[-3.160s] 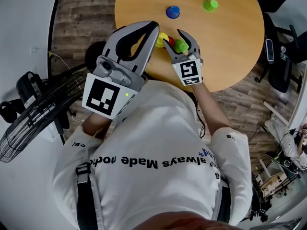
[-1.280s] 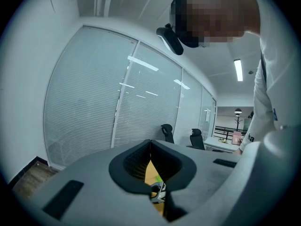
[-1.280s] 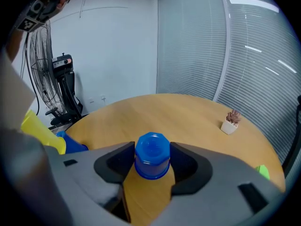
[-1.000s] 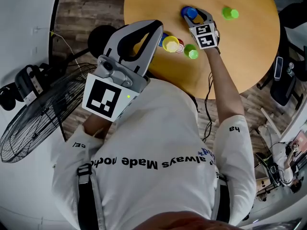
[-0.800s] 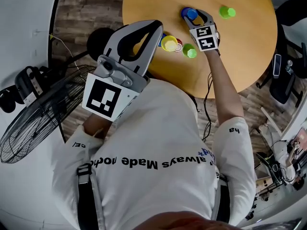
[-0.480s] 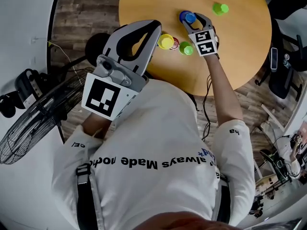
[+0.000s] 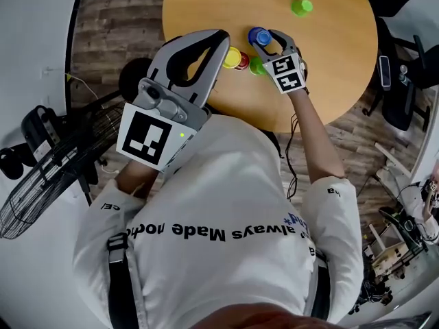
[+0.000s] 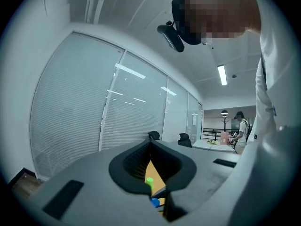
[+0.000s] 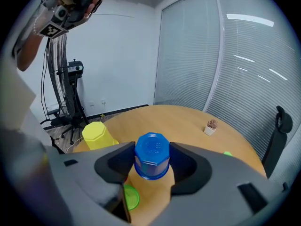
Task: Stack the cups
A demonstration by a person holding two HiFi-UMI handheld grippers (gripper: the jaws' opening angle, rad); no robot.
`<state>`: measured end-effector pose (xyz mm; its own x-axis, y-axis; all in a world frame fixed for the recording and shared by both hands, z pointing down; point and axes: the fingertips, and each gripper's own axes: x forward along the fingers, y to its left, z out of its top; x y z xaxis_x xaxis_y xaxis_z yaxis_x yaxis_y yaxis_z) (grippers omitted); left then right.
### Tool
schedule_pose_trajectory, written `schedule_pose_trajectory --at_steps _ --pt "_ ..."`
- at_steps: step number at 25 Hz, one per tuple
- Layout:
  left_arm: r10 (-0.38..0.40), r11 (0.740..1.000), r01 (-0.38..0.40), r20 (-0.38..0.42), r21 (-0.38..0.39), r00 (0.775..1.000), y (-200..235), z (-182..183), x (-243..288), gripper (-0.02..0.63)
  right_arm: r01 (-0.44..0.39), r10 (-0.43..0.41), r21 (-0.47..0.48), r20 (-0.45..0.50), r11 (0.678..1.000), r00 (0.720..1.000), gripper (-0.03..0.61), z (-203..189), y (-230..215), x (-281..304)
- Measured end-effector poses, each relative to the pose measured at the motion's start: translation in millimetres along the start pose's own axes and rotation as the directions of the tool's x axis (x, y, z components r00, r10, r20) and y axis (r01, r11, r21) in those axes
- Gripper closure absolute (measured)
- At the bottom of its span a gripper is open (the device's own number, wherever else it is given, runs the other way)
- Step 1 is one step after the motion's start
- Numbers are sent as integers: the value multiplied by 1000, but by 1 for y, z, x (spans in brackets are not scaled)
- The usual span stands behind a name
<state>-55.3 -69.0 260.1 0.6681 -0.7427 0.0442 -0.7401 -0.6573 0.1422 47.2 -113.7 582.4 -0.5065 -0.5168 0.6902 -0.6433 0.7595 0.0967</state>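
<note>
right tool pinches the blue cup, mid-carry. next, line it up over the green cup. left tool is pressed shut.

Five cups in all: one blue cup, one yellow cup, one red cup (mostly hidden between its neighbours), and two green ones, a near green cup and a far green cup. One round table. Two grippers: the left gripper and the right gripper. One floor fan. One small potted plant. Two chair backs: a nearer chair and a farther chair.
</note>
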Motion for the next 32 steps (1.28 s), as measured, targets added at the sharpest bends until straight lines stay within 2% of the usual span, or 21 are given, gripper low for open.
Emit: schedule_pose_trajectory --at_steps 16,32 --pt "-61 998 61 16 23 998 -26 6 4 591 -33 33 -3 -10 999 999 333 -22 51 -35" --pt "-62 998 61 23 17 998 -28 9 9 591 -67 66 -36 -42 997 997 333 -35 74 -34"
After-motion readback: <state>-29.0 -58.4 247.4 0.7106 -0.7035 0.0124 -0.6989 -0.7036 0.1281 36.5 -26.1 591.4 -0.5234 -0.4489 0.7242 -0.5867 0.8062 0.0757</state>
